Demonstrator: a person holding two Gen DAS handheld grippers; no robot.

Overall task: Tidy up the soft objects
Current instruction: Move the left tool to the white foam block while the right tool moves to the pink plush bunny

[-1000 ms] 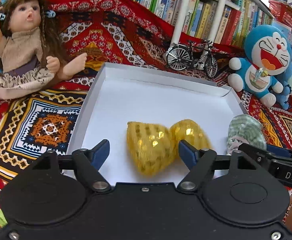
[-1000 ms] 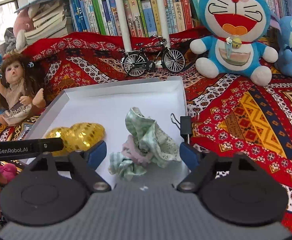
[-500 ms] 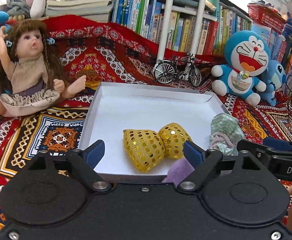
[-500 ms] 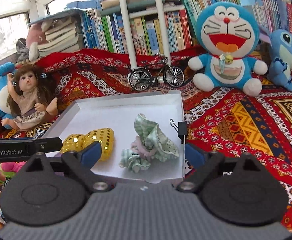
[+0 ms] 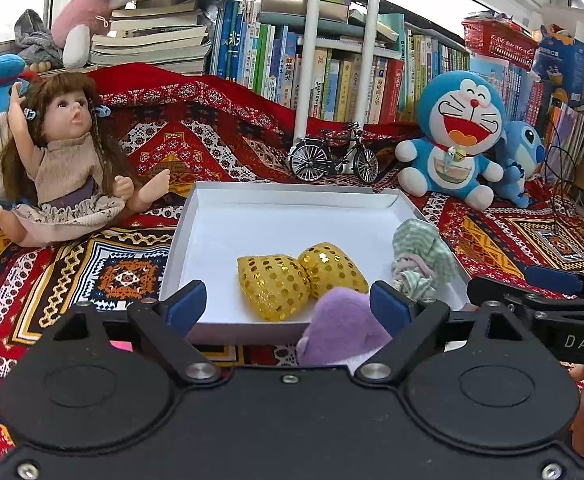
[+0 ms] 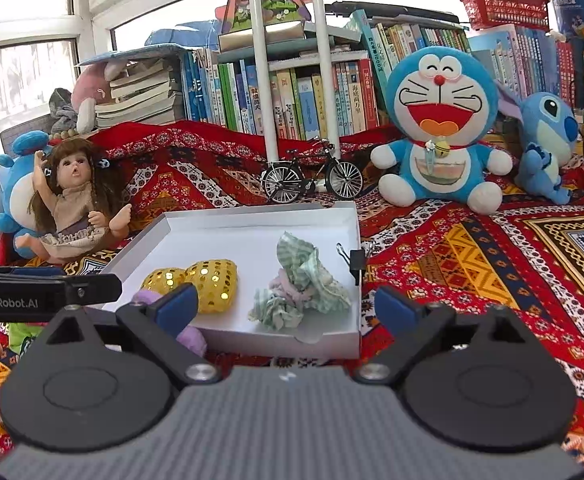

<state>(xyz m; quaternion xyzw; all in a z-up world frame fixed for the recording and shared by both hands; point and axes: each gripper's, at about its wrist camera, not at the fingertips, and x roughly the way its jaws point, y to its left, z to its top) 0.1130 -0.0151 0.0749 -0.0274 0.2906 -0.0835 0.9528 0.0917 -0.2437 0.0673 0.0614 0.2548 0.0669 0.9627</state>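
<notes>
White cardboard tray [image 5: 228,216] holds a gold sequined pouch [image 5: 299,280] and a crumpled green striped cloth [image 6: 303,284]. Left gripper [image 5: 288,306] and right gripper [image 6: 288,306] have just been opening, jaws wide, gripping nothing.

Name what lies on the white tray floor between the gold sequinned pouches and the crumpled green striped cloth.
Nothing: in the right wrist view, bare white tray floor separates the gold sequinned pouches from the crumpled green striped cloth.

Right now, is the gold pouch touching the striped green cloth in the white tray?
Apart. The right wrist view shows bare white tray floor between the gold pouch and the green cloth.
</notes>
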